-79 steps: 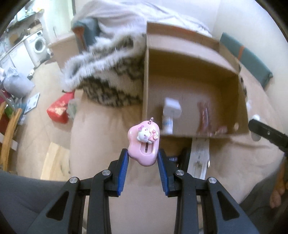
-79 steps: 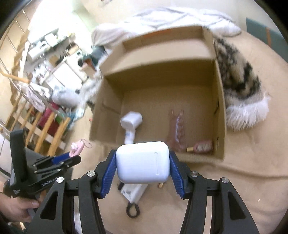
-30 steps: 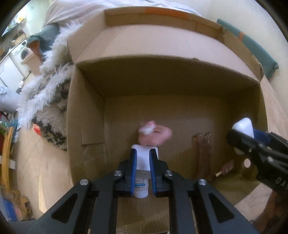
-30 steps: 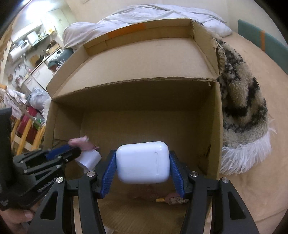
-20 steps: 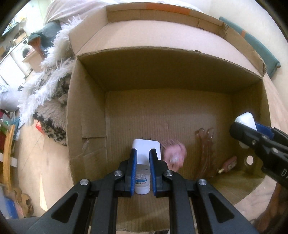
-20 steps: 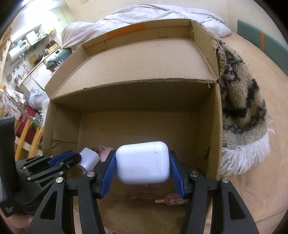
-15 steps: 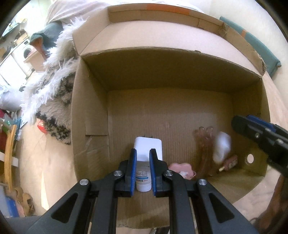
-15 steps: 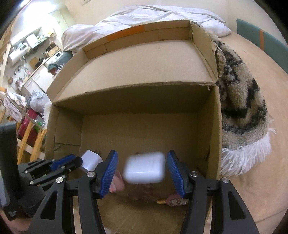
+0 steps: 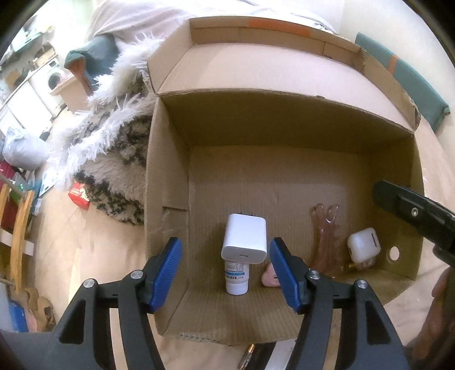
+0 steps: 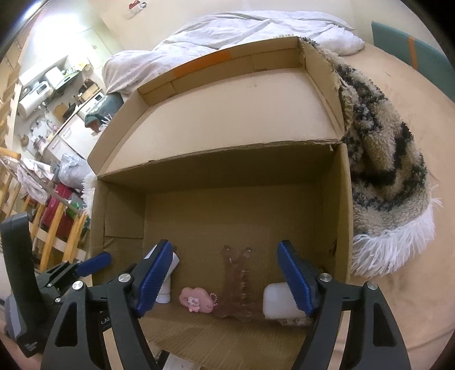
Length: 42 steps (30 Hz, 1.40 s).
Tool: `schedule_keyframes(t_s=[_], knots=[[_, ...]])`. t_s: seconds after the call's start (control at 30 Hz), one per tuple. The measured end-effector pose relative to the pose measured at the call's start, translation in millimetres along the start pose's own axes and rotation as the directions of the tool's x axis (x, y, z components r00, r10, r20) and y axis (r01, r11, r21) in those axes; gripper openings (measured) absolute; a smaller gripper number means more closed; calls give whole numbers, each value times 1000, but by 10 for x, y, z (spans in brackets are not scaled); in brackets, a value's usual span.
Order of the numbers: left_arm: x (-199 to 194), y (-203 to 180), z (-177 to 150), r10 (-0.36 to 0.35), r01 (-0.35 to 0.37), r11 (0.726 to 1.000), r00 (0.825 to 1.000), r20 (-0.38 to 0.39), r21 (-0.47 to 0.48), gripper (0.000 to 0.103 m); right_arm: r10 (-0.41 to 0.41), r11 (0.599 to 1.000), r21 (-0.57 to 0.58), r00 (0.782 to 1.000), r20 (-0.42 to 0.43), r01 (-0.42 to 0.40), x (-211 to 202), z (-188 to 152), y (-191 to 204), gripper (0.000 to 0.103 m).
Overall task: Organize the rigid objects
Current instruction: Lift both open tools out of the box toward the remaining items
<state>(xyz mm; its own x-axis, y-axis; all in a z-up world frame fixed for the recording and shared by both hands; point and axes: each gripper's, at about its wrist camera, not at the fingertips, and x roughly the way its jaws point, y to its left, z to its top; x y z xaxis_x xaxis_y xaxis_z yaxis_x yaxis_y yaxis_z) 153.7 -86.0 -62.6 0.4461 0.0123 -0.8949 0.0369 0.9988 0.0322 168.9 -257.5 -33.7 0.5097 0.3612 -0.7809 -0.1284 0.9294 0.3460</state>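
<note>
An open cardboard box (image 9: 167, 176) (image 10: 345, 216) lies on a beige bed. On its floor are a white charger cube (image 9: 244, 240) on a small white bottle (image 9: 236, 277), a pink cloud-shaped charm (image 9: 270, 277) (image 10: 197, 303), a clear pink hair clip (image 9: 325, 236) (image 10: 234, 287) and a white earbud case (image 9: 364, 244) (image 10: 280, 301). My left gripper (image 9: 227, 273) is open and empty over the box's near left. My right gripper (image 10: 227, 277) is open and empty over the near right; the earbud case lies below its right finger.
A furry black-and-white throw (image 9: 113, 159) (image 10: 381, 159) lies beside the box. A white duvet (image 10: 241, 25) is bunched behind it. A teal cushion (image 9: 409, 85) sits at the far right. A small brass-tipped item (image 9: 247, 353) lies outside the box's near edge.
Both grippers have opened. The pink charm fell from my left gripper to the box floor. The white earbud case fell from my right gripper and lies at the box's near right.
</note>
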Motion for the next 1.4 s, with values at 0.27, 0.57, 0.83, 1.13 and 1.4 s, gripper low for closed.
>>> schedule_keyframes(t_s=[0.27, 0.57, 0.83, 1.13, 1.4], knots=[[-93, 73, 26, 4, -4, 1000, 1000, 3, -7, 63, -5, 1000, 2, 1000, 0, 5, -37, -13, -13, 80], [-245, 110, -60, -4, 5, 1000, 1000, 22, -3, 63, -18, 1000, 13, 1000, 0, 18, -138, -93, -21, 80], [-388, 229, -127, 13, -12, 1000, 999, 42, -24, 63, -12, 1000, 7, 1000, 15, 12, -322, -197, 30, 80], [-501, 414, -294, 24, -22, 999, 998, 50, -38, 63, -9, 1000, 15, 1000, 8, 9, -473, -449, 74, 80], [-456, 650, -554, 18, -15, 997, 999, 28, -76, 63, 0, 1000, 27, 999, -34, 1, -506, -722, 134, 80]])
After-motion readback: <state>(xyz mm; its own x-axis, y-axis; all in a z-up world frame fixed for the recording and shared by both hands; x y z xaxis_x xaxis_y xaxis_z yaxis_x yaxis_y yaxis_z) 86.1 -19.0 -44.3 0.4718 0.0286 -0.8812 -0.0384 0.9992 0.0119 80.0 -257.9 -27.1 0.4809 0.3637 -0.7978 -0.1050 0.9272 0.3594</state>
